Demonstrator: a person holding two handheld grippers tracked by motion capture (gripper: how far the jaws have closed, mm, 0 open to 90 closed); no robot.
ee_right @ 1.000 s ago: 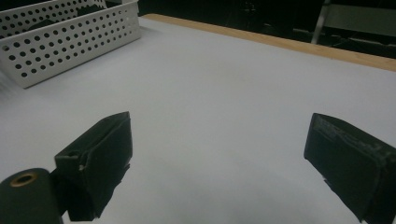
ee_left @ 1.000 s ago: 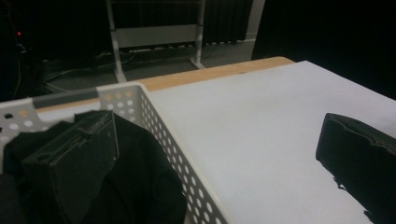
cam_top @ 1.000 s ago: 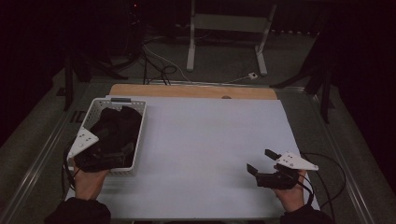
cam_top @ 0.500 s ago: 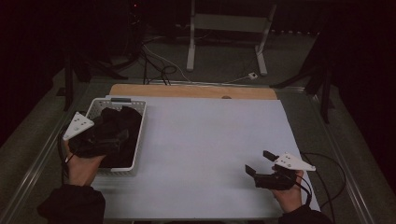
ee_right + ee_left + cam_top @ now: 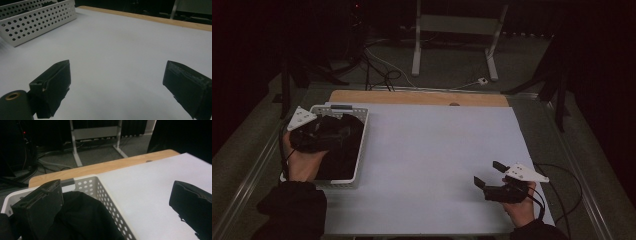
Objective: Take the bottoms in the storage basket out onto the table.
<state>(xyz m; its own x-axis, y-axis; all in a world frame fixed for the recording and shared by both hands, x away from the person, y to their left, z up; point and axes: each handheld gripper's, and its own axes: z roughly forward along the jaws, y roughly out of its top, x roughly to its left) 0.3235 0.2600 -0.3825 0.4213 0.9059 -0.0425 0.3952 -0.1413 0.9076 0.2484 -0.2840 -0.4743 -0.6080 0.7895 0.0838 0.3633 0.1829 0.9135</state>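
The setting is a recording laboratory or test studio, not a home. Indicators: the surroundings are dark, with black curtaining on the right side. The desk [image 5: 437,150] is covered with a plain white sheet, and a wooden edge [image 5: 412,97] is exposed at the far side. A metal rail [image 5: 247,175] frames the desk. Loose cables [image 5: 377,67] run across the grey floor. A white metal equipment stand [image 5: 452,30] occupies the background. A small red indicator light [image 5: 357,6] shows among dark equipment.

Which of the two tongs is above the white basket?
The left tongs: they hang over the white basket with the black cloth, jaws open. The right tongs are over the bare white table cover, far away.
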